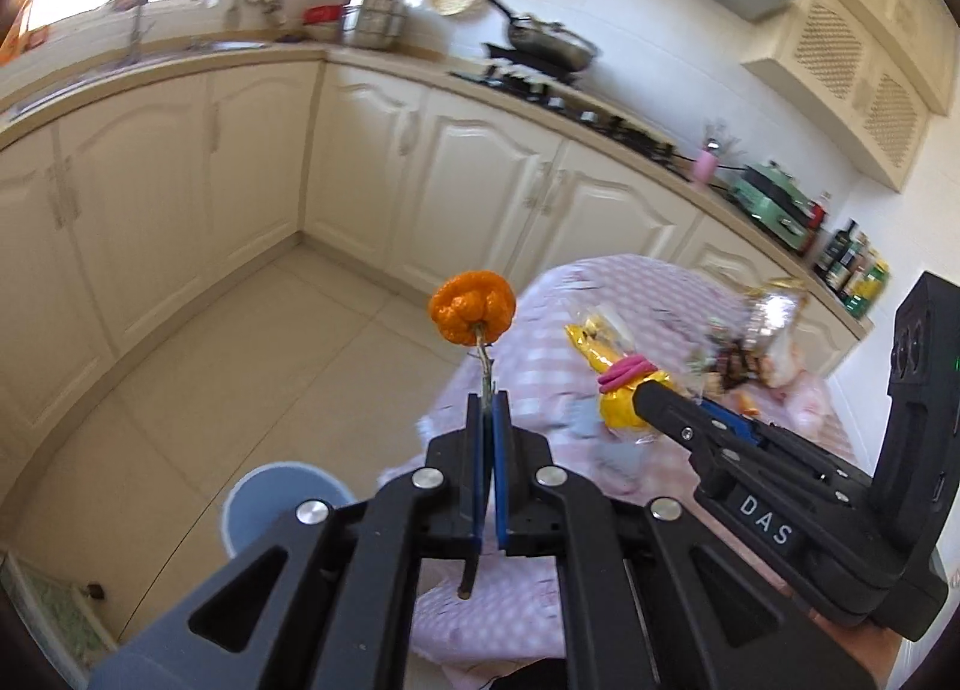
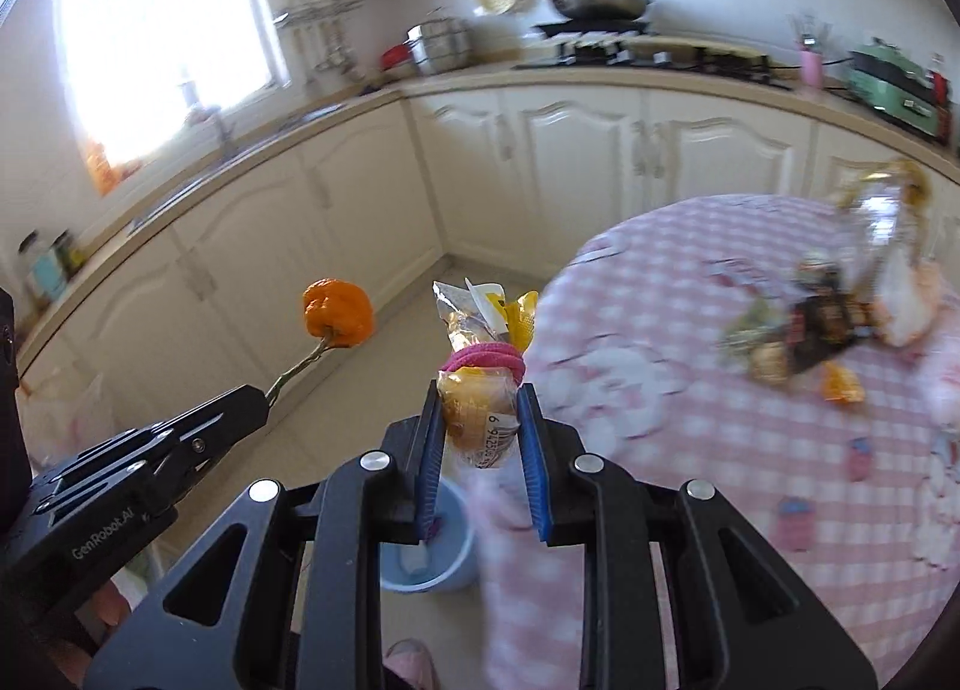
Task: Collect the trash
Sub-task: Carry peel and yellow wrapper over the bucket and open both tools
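The left gripper (image 1: 493,399) is clamped tight on a thin stem (image 1: 485,369), its blue pads (image 1: 475,438) pressed nearly together. At the stem's top, toward twelve o'clock from the pads, hangs a shrivelled orange fruit (image 1: 472,314), clear of everything and over the floor. The stem's lower end pokes out beneath the pads.

The right gripper (image 2: 480,411) pinches a yellow snack bag (image 2: 477,408) between its pads (image 2: 531,450), jaws narrow with the bag squeezed in the gap. A pink band (image 2: 483,359) cinches the bag's neck just above the fingertips, and crumpled clear wrapper (image 2: 474,309) fans out at twelve o'clock above it. A barcode label shows on the bag's lower part.

From the right wrist view, the left gripper sits at nine o'clock with its fruit held up beside the bag, the two apart. From the left wrist view, the right gripper comes in from three o'clock.

Below both, a pale blue bin (image 2: 447,546) stands on the tiled floor (image 1: 240,366), just beside the table's edge, with something pale lying inside. The table (image 2: 690,390), under a pink checked cloth, lies at three o'clock, and more litter (image 2: 798,330) is heaped at its far side, blurred. Cream cabinets (image 1: 180,180) wrap the background, with a wok (image 2: 600,0) on the hob.
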The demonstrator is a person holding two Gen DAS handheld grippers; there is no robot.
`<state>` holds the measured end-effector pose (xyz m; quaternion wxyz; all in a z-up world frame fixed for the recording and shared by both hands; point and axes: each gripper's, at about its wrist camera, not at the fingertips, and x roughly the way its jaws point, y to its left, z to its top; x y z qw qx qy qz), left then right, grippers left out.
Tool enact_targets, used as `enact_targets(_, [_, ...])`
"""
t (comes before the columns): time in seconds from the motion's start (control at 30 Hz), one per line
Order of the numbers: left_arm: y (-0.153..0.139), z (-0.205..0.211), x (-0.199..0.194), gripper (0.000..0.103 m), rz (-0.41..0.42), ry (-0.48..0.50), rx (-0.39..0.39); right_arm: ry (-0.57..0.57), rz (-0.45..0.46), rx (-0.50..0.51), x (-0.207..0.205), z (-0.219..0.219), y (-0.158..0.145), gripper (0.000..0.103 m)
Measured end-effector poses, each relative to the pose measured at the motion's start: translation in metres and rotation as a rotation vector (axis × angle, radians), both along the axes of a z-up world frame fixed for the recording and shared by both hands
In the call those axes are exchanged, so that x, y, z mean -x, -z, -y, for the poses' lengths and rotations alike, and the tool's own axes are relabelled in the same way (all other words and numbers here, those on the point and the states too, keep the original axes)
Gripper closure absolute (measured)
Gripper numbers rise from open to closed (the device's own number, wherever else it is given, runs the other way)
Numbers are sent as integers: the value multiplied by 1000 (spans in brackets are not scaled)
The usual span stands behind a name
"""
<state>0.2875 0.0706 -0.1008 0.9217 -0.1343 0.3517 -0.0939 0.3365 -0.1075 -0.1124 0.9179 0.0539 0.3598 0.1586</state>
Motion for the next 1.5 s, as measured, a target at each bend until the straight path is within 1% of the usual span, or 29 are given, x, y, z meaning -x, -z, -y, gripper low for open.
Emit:
enact_targets(0.13, [31,-55,-2,100,-78,-94,-5,-87,-66,11,-15,-51,28,81])
enact_targets(0.27, [66,-91,-11,100,-159,-146,-10,-139,-133,33,-28,-89,61,81])
enact_targets(0.33, [85,-105,-18,100,-200,-160,-12,-152,-164,43,-35,-103,78,81])
enact_targets(0.43, [106,-117,-31,100,-239,-164,-12,-145,-188,57,-40,-115,92,81])
enact_targets(0.57, [120,-121,-50,100,-261,-148,-21,-125,-206,67,-54,-119,105,81])
enact_targets(0.6, [124,-123,-56,99,-273,-140,-21,-120,-209,70,-58,-121,107,81])
enact_targets(0.67, [127,-124,-64,84,-286,-149,-26,-117,-215,76,-62,-123,109,81])
enact_targets(0.7, [126,-123,-67,65,-290,-166,-32,-117,-218,78,-63,-123,111,81])
enact_targets(0.73, [128,-125,-70,52,-290,-184,-37,-116,-221,79,-63,-122,112,81])
enact_targets(0.87, [131,-128,-68,51,-298,-202,-25,-122,-233,83,-64,-122,117,81])
enact_targets(1.03, [133,-128,-63,51,-308,-212,-40,-135,-242,81,-64,-127,120,81])
enact_targets(1.33, [123,-146,-53,50,-294,-265,-50,-173,-245,52,-69,-149,120,80])
enact_targets(1.43, [117,-153,-51,49,-287,-287,-44,-183,-226,33,-71,-157,115,74])
enact_targets(1.47, [116,-155,-50,49,-284,-290,-44,-185,-218,30,-72,-159,113,64])
enact_targets(1.5, [113,-156,-49,48,-279,-294,-45,-184,-208,30,-72,-161,111,61])
